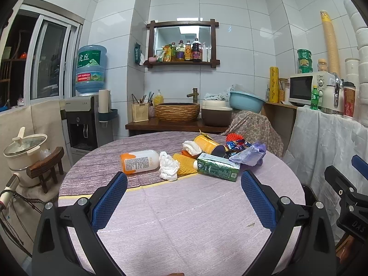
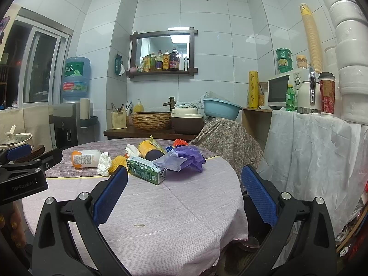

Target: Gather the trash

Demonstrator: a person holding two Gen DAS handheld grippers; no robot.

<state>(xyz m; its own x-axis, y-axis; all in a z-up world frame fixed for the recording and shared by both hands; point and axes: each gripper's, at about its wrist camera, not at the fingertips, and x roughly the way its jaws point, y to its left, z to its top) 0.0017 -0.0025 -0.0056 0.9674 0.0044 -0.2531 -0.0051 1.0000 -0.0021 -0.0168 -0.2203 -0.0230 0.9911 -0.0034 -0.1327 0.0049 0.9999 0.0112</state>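
Left wrist view: the left gripper (image 1: 184,191) gapes wide and empty above the surface (image 1: 184,218), trash (image 1: 195,158) piled just ahead of it. Right gripper (image 2: 184,188) is likewise wide, the carton (image 2: 146,170) just ahead-left.

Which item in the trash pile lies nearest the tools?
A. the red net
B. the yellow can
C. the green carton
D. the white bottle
C: the green carton lies at the pile's near edge, ahead of the white bottle, yellow can and red net.
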